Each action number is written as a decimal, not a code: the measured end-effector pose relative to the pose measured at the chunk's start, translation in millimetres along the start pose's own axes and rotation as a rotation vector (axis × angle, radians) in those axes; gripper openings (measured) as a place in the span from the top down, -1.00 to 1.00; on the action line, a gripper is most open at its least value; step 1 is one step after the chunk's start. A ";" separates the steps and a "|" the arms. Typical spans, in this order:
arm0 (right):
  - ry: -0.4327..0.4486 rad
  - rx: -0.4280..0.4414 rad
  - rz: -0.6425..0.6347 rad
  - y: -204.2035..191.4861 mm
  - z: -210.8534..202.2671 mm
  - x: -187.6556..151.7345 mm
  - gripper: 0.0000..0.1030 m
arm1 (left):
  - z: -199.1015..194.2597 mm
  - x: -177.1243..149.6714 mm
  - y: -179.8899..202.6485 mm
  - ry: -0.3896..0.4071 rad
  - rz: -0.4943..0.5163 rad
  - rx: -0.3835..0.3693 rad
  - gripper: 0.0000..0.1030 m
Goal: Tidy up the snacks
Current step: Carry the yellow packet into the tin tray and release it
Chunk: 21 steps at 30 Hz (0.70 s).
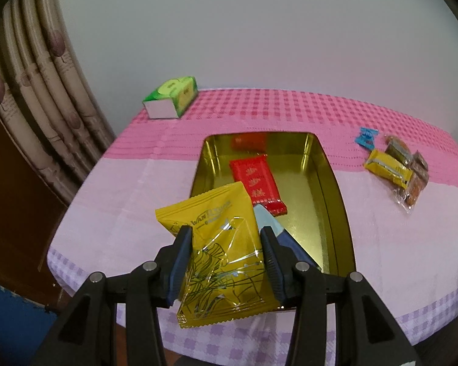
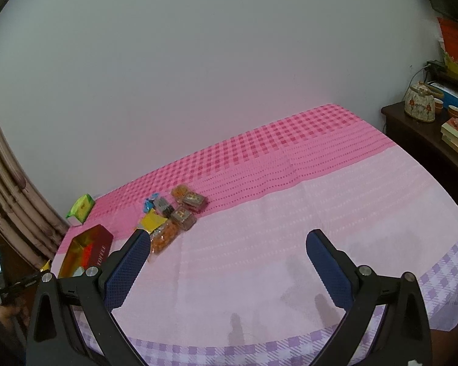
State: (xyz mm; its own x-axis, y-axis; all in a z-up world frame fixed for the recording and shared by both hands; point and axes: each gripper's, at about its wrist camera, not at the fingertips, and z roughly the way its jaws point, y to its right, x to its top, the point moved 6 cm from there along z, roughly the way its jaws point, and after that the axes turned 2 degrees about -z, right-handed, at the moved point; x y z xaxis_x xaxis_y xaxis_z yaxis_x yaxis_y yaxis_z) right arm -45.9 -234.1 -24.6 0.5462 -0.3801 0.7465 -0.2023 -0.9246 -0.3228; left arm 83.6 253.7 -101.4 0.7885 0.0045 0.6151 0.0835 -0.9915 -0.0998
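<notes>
My left gripper (image 1: 227,233) is shut on a yellow snack packet (image 1: 219,244), held over the near left corner of an open gold tin (image 1: 329,183). Inside the tin lie a red snack packet (image 1: 256,183) and a blue packet (image 1: 274,231), partly hidden behind my right finger. A pile of loose snacks (image 1: 396,167) lies on the pink cloth to the right of the tin. In the right wrist view my right gripper (image 2: 227,238) stands open over bare cloth with nothing between its fingers. The same snack pile (image 2: 174,216) lies beyond its left finger, and the tin (image 2: 85,248) sits at far left.
A green tissue box (image 1: 171,97) stands at the table's far left corner, next to a curtain (image 1: 33,97). A small blue clip-like item (image 1: 365,137) lies by the snack pile. A dark side cabinet (image 2: 427,140) with a teapot and cups stands right of the table.
</notes>
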 end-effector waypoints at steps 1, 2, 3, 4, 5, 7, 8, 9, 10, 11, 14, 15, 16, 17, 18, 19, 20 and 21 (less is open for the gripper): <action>-0.003 -0.002 -0.002 0.2 1.5 -0.9 -0.98 | 3.3 -1.2 0.7 -0.004 0.003 -0.003 0.10; -0.008 -0.006 -0.005 0.0 3.7 -2.3 -0.98 | 7.4 -2.2 2.0 -0.010 0.004 -0.008 0.10; -0.012 -0.007 -0.007 0.5 5.1 -2.6 -0.98 | 11.7 -2.9 3.4 -0.016 0.006 -0.009 0.10; -0.018 -0.010 -0.011 0.4 7.6 -4.4 -0.98 | 15.1 -3.6 4.2 -0.021 0.007 -0.010 0.10; -0.023 -0.011 -0.013 0.7 9.5 -5.7 -0.98 | 19.8 -4.6 5.4 -0.026 0.010 -0.014 0.10; -0.035 -0.016 -0.020 1.0 14.8 -8.4 -0.98 | 26.2 -6.1 7.4 -0.032 0.017 -0.016 0.10; -0.040 -0.020 -0.024 1.0 17.3 -9.9 -0.98 | 30.4 -7.6 8.3 -0.037 0.021 -0.017 0.10; -0.045 -0.022 -0.027 1.1 18.9 -11.2 -0.98 | 33.3 -8.2 8.8 -0.039 0.023 -0.018 0.10; -0.054 -0.024 -0.030 1.4 22.2 -13.3 -0.98 | 36.1 -9.3 9.1 -0.041 0.023 -0.018 0.10; -0.062 -0.026 -0.033 1.5 24.8 -15.0 -0.98 | 39.7 -11.2 9.2 -0.046 0.024 -0.019 0.10; -0.080 -0.030 -0.039 2.3 31.1 -19.4 -0.98 | 50.1 -17.1 7.5 -0.059 0.023 -0.019 0.10; -0.082 -0.030 -0.043 2.2 31.6 -20.4 -0.98 | 52.0 -18.0 7.5 -0.062 0.023 -0.023 0.10; -0.085 -0.030 -0.047 1.6 32.6 -21.3 -0.98 | 53.9 -19.1 7.3 -0.064 0.023 -0.026 0.10; -0.090 -0.030 -0.052 0.9 34.2 -22.7 -0.98 | 56.5 -20.7 7.0 -0.068 0.024 -0.027 0.10; -0.094 -0.032 -0.056 0.5 35.4 -23.6 -0.98 | 57.7 -22.0 6.5 -0.070 0.025 -0.026 0.10; -0.099 -0.034 -0.060 0.2 37.0 -25.1 -0.98 | 59.4 -23.2 6.7 -0.073 0.027 -0.027 0.10; -0.103 -0.035 -0.062 0.1 38.2 -26.2 -0.98 | 61.3 -24.6 6.6 -0.075 0.027 -0.026 0.10; -0.106 -0.035 -0.062 0.1 39.1 -26.8 -0.98 | 62.5 -25.8 6.3 -0.076 0.026 -0.025 0.10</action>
State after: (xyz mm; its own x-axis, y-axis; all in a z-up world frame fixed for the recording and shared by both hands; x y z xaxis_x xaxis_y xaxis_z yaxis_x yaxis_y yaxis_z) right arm -28.8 -223.0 -67.3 0.6412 -0.3187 0.6981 -0.1928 -0.9474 -0.2554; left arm 101.8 255.5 -166.7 0.8341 -0.0124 0.5515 0.0477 -0.9944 -0.0945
